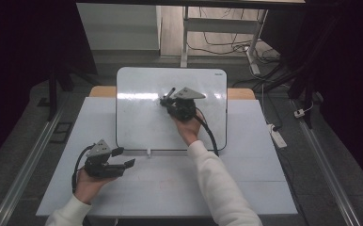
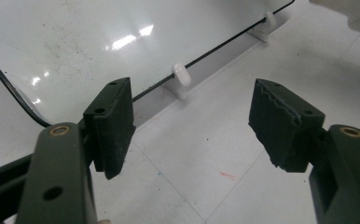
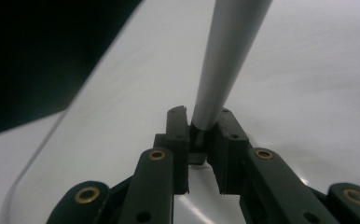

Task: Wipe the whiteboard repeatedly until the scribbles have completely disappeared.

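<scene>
while the person's right forearm stretches forward over the table, the right gripper sits above the middle of the whiteboard, its jaws clamped on a slim grey marker. in the right gripper view the marker runs straight out from between the jaws, long axis in line with them; in the high view it points away and to the left. the left hand rests near the table's front left, and the left gripper points right toward the board's near edge, jaws apart and holding nothing. small print at the board's far right corner is too small to read.
</scene>
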`<state>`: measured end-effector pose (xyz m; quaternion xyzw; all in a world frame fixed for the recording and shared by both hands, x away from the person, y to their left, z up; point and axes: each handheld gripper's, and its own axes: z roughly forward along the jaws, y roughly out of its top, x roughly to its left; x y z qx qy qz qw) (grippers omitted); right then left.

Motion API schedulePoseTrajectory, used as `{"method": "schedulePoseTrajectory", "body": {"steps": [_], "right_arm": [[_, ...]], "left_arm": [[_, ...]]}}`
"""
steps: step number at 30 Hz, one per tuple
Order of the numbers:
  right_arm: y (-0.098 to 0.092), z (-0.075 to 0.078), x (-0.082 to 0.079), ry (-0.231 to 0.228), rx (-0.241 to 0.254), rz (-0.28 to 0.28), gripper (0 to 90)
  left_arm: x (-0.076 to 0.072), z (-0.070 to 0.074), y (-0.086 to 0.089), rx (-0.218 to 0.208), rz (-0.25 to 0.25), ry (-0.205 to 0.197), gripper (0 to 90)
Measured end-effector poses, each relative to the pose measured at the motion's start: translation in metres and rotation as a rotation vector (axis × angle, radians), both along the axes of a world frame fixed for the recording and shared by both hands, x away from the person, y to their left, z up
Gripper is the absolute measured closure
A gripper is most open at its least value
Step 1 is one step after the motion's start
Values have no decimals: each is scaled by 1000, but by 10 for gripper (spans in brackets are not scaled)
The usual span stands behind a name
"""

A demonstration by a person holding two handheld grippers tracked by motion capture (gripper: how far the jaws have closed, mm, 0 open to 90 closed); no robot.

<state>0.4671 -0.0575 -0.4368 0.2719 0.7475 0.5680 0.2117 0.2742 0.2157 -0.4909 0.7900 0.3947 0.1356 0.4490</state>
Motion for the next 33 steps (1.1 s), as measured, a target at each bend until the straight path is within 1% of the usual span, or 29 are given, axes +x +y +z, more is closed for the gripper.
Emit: {"method": "schedulePoseTrajectory", "body": {"steps": [1, 2, 3, 4, 5, 7, 8, 9, 10, 11, 12, 13, 14, 15, 16, 17, 18, 19, 20, 21, 23, 24, 25, 26, 28, 29, 30, 31, 33], "right_arm": [[-5, 3, 2, 0, 13, -29, 777], [-11, 5, 5, 5, 30, -46, 777], [-13, 4, 5, 19, 43, -43, 777], [-11, 3, 1, 19, 35, -41, 777], [-6, 0, -3, 18, 9, -10, 777], [8, -7, -12, 8, -66, 49, 777], [11, -7, -14, -8, -87, 49, 777], [10, -6, -11, -1, -78, 55, 777], [5, -3, -7, -3, -50, 36, 777], [0, 0, -2, -11, -23, -6, 777], [-5, 4, 3, -4, 11, -36, 777], [-7, 6, 8, 17, 45, -41, 777], [-6, 7, 9, 23, 56, -48, 777], [-1, 7, 8, 17, 50, -41, 777], [10, 4, 4, 21, 24, 6, 777], [16, 1, 2, 16, -2, 38, 777], [24, -1, -1, 1, -39, 70, 777], [28, -2, -2, -12, -61, 71, 777], [27, 0, 1, -3, -53, 68, 777], [24, 3, 5, 1, -20, 47, 777], [14, 10, 13, 0, 32, -19, 777], [13, 11, 14, 9, 43, -22, 777], [13, 11, 13, 15, 44, -18, 777], [15, 9, 10, 13, 21, 0, 777], [23, 0, 1, 16, -35, 61, 777], [25, -3, -3, 8, -59, 78, 777], [25, -3, -4, 2, -68, 81, 776], [22, -1, -2, 14, -55, 76, 776], [12, 5, 3, 8, -18, 5, 777]], "left_arm": [[0, 0, 0, -3, 1, -1, 320], [0, 0, 0, -3, 1, -2, 321], [1, 0, 0, -3, 1, -1, 321], [2, 0, -1, -1, -1, 1, 321], [3, -1, -1, 1, -4, 4, 321], [4, -2, -3, 6, -9, 8, 318], [3, -2, -4, 11, -13, 8, 315], [2, -1, -4, 12, -15, 3, 314], [1, -1, -4, 13, -16, -2, 314], [0, 0, -4, 8, -14, -5, 313], [0, 1, -3, 2, -12, -9, 314], [1, 1, -2, -2, -11, -9, 315], [2, 0, -2, -2, -10, -6, 315], [3, -1, -3, -1, -11, -1, 315], [4, -1, -3, 3, -13, 1, 314], [4, -1, -3, 7, -13, 1, 313], [3, -1, -3, 8, -14, 0, 313], [2, -1, -3, 4, -13, -2, 313], [1, 0, -3, 1, -11, -5, 313], [1, 0, -2, 0, -11, -8, 313], [0, 1, -1, -3, -10, -9, 314], [1, 1, -1, -4, -10, -9, 314], [1, 0, -1, -5, -11, -9, 315], [2, 0, -1, -4, -12, -7, 314], [3, 0, -1, -3, -11, -6, 314], [2, 0, -1, -4, -11, -6, 315], [2, 0, -1, -2, -11, -6, 315], [1, 0, -1, -2, -10, -7, 315], [0, 1, -1, -1, -9, -12, 315]]}}
